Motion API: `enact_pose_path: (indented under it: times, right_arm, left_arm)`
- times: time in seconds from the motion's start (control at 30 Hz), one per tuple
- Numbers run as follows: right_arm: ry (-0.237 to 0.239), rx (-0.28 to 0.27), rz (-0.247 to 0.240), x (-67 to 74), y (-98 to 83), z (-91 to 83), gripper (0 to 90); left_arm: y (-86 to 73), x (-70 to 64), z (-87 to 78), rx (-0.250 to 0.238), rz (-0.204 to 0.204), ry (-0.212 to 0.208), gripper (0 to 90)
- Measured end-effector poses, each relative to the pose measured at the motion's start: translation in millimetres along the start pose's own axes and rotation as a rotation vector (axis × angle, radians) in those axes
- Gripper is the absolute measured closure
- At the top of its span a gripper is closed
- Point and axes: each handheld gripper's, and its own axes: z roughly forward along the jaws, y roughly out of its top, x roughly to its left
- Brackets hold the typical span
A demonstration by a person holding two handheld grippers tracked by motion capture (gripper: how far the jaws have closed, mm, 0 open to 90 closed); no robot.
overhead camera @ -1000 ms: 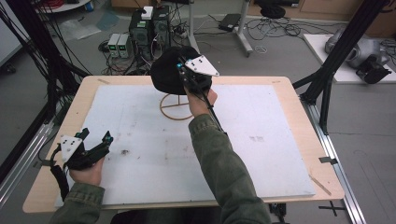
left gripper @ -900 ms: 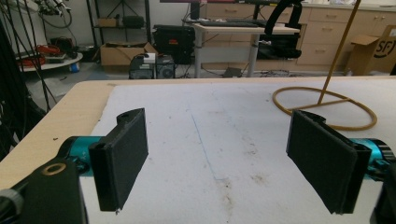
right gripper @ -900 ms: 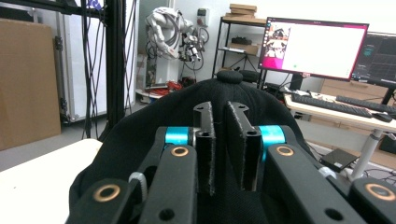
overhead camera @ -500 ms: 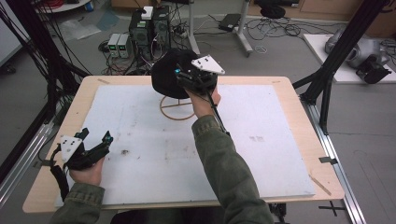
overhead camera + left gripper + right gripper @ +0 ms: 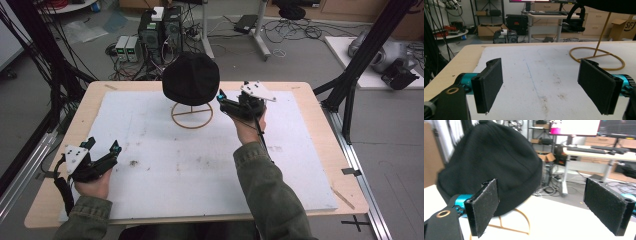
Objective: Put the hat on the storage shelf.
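High view shows one wooden tabletop (image 5: 320, 150), and one white foam mat (image 5: 200, 165) covers nearly all of it. On the far middle part of the mat stands one wire stand (image 5: 192, 115) with a ring base, and one black beanie (image 5: 191, 78) sits on top of it. Two grippers are present. The right gripper (image 5: 223, 101) is just beside the beanie, at its right side, and does not touch it; its jaws have just been opening and stand released with nothing between them. The left gripper (image 5: 111, 152) rests near the front left edge, also released and empty, well apart from the stand. Between both hands the mat is free. Behind the far edge, computers (image 5: 160, 30) and many cables (image 5: 300, 30) lie on the floor.
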Motion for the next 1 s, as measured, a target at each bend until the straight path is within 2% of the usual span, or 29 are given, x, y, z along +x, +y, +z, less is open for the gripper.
enact_pose_path:
  times: [0.13,0.3,0.43,0.5,0.6,0.67,0.83,1.0]
  right_arm:
    - [-0.064,0.015,0.022,-9.0,-13.7,-22.9,12.9]
    - [-0.119,0.024,0.003,-18.4,-28.5,-47.8,13.7]
    - [-0.135,0.013,-0.007,-25.1,-37.5,-59.4,13.9]
    - [-0.139,0.027,-0.006,-27.3,-42.5,-63.7,13.7]
    - [-0.145,-0.005,-0.020,-29.3,-50.5,-73.4,14.7]
    - [-0.148,0.006,-0.030,-30.3,-55.6,-78.3,14.3]
    - [-0.163,-0.017,0.026,-38.6,-66.0,-94.3,14.3]
    - [-0.182,-0.009,0.066,-49.5,-78.4,-110.1,14.3]
  left_arm:
    - [-0.1,0.1,-1.1,-0.004,0.001,-0.007,20.5]
    - [-0.1,-0.7,-2.6,-0.004,0.000,-0.002,20.4]
    - [-0.1,-1.5,-3.8,-0.007,0.001,0.003,20.4]
    - [-0.2,-1.8,-3.8,-0.007,-0.001,0.003,20.4]
    - [-0.3,-1.8,-4.2,-0.005,0.001,0.003,20.3]
    - [-0.3,-1.7,-4.4,-0.004,0.000,0.004,20.2]
    - [-0.4,-1.0,-4.6,-0.004,-0.003,0.003,20.2]
    - [-0.3,-1.5,-5.1,-0.004,-0.004,0.000,20.1]
